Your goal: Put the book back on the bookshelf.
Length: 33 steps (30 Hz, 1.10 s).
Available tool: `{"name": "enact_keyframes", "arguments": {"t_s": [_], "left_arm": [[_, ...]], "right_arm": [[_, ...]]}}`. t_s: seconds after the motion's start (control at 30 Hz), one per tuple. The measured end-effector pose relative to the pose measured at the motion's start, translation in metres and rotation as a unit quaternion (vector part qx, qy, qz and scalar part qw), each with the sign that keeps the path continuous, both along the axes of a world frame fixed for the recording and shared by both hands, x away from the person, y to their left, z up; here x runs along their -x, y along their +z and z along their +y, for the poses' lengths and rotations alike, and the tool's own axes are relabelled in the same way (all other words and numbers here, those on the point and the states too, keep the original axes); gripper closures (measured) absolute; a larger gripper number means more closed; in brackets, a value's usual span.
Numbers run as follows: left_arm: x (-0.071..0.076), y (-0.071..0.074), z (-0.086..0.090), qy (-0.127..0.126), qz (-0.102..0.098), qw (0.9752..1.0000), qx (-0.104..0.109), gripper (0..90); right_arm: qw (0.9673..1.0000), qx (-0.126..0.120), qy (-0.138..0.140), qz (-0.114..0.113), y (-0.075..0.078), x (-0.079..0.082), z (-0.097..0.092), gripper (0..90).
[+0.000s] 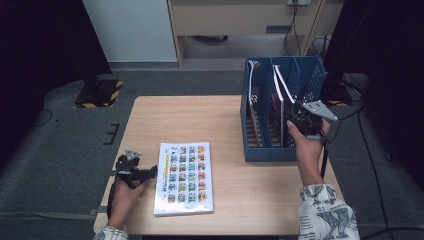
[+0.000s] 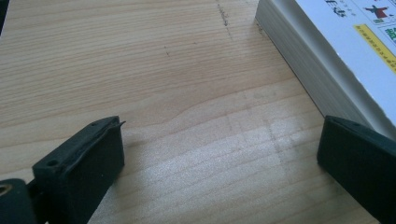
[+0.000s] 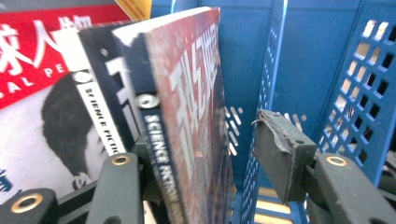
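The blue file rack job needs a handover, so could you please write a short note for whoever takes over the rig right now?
Right gripper: at the blue file rack, jaws open, with a science fiction magazine standing between them; the right pad is clear of its cover, so it is released.
Left gripper: open, low over the table, beside the edge of the picture book, not gripping it.
Done: magazines stand in the rack's compartments.
Left: probably draw the right gripper back, then pick up the picture book lying flat on the table and file it in the rack.
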<state>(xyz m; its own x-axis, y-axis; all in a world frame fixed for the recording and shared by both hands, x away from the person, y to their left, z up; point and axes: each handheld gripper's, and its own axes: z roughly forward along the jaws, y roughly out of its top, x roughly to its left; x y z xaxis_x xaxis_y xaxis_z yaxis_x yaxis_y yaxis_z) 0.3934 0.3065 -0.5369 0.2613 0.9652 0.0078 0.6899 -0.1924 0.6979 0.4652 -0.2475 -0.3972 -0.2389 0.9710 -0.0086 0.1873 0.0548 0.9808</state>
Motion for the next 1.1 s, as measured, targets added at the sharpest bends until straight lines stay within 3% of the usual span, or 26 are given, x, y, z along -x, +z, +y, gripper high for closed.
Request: {"name": "enact_keyframes", "arguments": {"t_s": [0.23, 0.3, 0.6, 0.7, 0.9, 1.1], "left_arm": [[0.000, 0.000, 0.000, 0.000, 0.000, 1.0000, 0.000, 0.0], [0.000, 0.000, 0.000, 0.000, 0.000, 1.0000, 0.000, 0.1], [0.000, 0.000, 0.000, 0.001, 0.000, 1.0000, 0.000, 0.1], [0.000, 0.000, 0.000, 0.003, 0.000, 1.0000, 0.000, 0.0], [0.000, 0.000, 0.000, 0.004, 0.001, 1.0000, 0.002, 0.0], [0.000, 0.000, 0.000, 0.007, 0.001, 1.0000, 0.002, 0.0]], "right_arm": [[0.9999, -0.010, 0.008, -0.007, 0.000, 0.013, -0.002, 52.8], [0.9998, -0.015, 0.013, -0.008, 0.000, 0.019, -0.002, 58.4], [0.9994, -0.010, 0.031, -0.012, -0.004, 0.039, -0.002, 73.7], [0.9992, -0.009, 0.036, -0.011, -0.005, 0.043, -0.001, 73.8], [0.9991, -0.001, 0.041, -0.009, -0.011, 0.055, 0.001, 65.0], [0.9986, 0.004, 0.052, -0.001, -0.019, 0.073, 0.004, 47.6]]}}
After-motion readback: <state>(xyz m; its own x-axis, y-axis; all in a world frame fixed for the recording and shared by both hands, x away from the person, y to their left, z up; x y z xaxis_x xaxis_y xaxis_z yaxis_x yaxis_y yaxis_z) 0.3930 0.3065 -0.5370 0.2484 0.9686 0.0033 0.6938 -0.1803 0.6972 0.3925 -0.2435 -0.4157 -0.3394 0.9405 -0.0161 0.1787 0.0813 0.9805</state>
